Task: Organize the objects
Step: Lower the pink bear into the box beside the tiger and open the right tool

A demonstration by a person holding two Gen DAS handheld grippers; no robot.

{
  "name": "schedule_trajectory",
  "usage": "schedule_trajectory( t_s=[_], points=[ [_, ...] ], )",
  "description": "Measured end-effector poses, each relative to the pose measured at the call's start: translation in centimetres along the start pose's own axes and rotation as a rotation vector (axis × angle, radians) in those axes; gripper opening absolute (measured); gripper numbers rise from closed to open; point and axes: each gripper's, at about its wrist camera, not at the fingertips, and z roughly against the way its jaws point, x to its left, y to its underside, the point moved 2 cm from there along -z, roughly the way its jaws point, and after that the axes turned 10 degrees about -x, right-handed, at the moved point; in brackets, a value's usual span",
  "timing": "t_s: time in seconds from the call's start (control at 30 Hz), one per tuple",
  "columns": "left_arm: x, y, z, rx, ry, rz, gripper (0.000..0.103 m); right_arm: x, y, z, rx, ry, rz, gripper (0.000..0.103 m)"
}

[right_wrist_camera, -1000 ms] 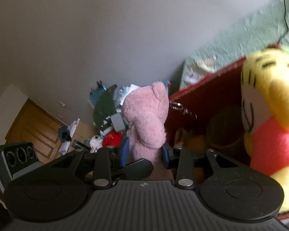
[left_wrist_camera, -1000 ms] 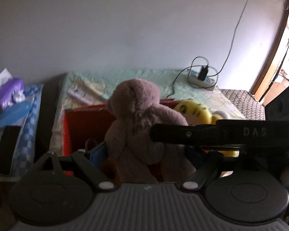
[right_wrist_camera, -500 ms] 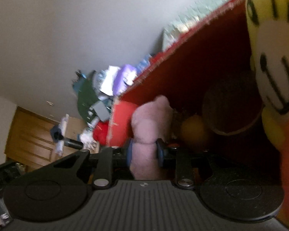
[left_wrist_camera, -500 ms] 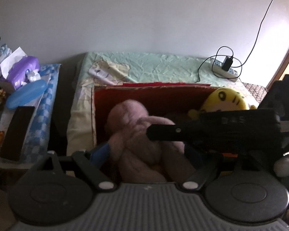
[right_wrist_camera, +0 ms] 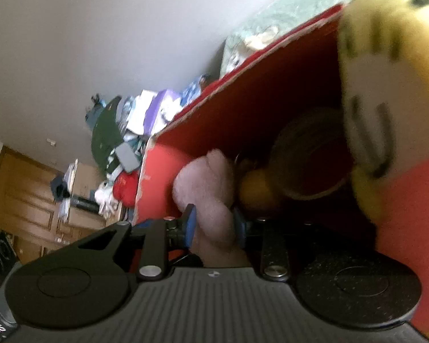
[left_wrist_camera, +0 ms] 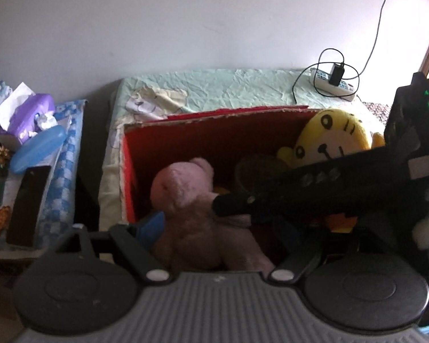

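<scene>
Both hand-held grippers bear on one pink plush bear (left_wrist_camera: pixel 191 214), which sits low at the centre of the left wrist view, inside the red cardboard box (left_wrist_camera: pixel 214 131). Left gripper (left_wrist_camera: pixel 214 237) stands fairly wide around the bear's body; its blue finger (left_wrist_camera: pixel 150 224) lies against the bear's flank, the opposite finger is hidden, so a firm hold cannot be confirmed. Right gripper (right_wrist_camera: pixel 213 224), lower centre of its own view, is narrowed onto a pink limb (right_wrist_camera: pixel 211 200), the blue pads (right_wrist_camera: pixel 191 225) pressing it; its jaws have just been easing apart slightly with the limb still between them. Judged step: lowering the bear into the box beside the yellow plush toy (left_wrist_camera: pixel 334 140), upper right. Placement looks nearly complete. Next move calls for parting both sets of jaws and lifting clear without snagging the fur or the box wall. Both grippers angle downward into the box, the right one crossing the left wrist view from the right edge.
</scene>
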Motion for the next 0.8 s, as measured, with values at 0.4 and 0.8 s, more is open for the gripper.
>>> schedule_trajectory(
  t_s=[0.4,0.8],
  points=[
    [-1.0,0.2,-1.2,0.042,-0.056,-0.071,0.084,0.1,0.2,-1.8,0.074,0.078,0.008,0.021],
    [-1.3,0.2,-2.4,0.081,-0.081,-0.08,0.086,0.5,0.8,-2.5,0.138,0.053,-0.028,0.027]
  ],
)
